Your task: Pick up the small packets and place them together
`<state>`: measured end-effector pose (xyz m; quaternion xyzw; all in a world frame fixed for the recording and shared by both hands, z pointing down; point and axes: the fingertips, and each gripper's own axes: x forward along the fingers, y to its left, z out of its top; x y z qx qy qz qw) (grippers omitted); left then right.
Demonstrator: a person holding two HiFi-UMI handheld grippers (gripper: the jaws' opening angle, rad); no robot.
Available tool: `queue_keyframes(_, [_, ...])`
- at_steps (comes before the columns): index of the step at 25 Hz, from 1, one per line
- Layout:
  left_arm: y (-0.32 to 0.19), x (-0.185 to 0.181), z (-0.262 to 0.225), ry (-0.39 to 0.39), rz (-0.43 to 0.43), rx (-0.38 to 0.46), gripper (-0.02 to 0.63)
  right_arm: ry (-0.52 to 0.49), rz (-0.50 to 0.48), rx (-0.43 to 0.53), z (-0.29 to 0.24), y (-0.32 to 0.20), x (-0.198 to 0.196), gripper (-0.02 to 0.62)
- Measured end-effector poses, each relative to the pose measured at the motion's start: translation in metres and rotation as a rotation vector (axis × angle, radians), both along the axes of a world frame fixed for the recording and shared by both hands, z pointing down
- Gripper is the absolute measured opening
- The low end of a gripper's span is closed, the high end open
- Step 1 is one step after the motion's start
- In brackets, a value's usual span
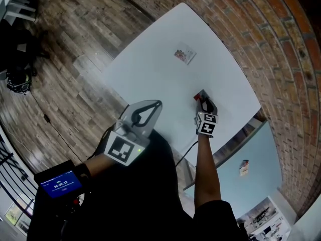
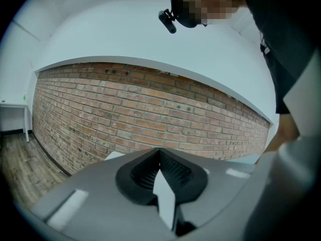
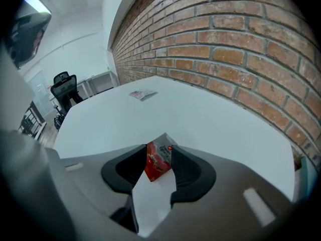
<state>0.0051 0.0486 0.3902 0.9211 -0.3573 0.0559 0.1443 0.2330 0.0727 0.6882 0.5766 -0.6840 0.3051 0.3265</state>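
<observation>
Right tongs (image 3: 160, 153) grip red packet (image 3: 157, 163) (upright between them).

A white, round-cornered table (image 1: 145, 69) is set close beside a red brick wall (image 1: 261, 34), over a grey-brown wood-plank floor (image 1: 65, 44). A black office chair (image 3: 64, 88) is seen beyond the table's far end. A small black device with a lit blue screen (image 1: 59, 183) is shown at the head view's lower left.
</observation>
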Motion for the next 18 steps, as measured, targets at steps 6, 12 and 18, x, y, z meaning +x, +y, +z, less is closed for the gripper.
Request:
queue_keyframes(6, [0.0,0.004,-0.002,0.015,0.014,0.004,0.002,-0.026,0.066,0.106,-0.044,0.003,-0.017,0.153])
queue_keyframes(12, [0.0,0.016,-0.007,0.015,0.062,0.023,0.002,-0.081,0.083,0.224,-0.095,-0.001,-0.042,0.102])
queue_keyframes(18, [0.0,0.027,-0.012,0.016,0.129,0.061,0.002,-0.177,0.032,0.311,-0.136,0.009,-0.077,0.002])
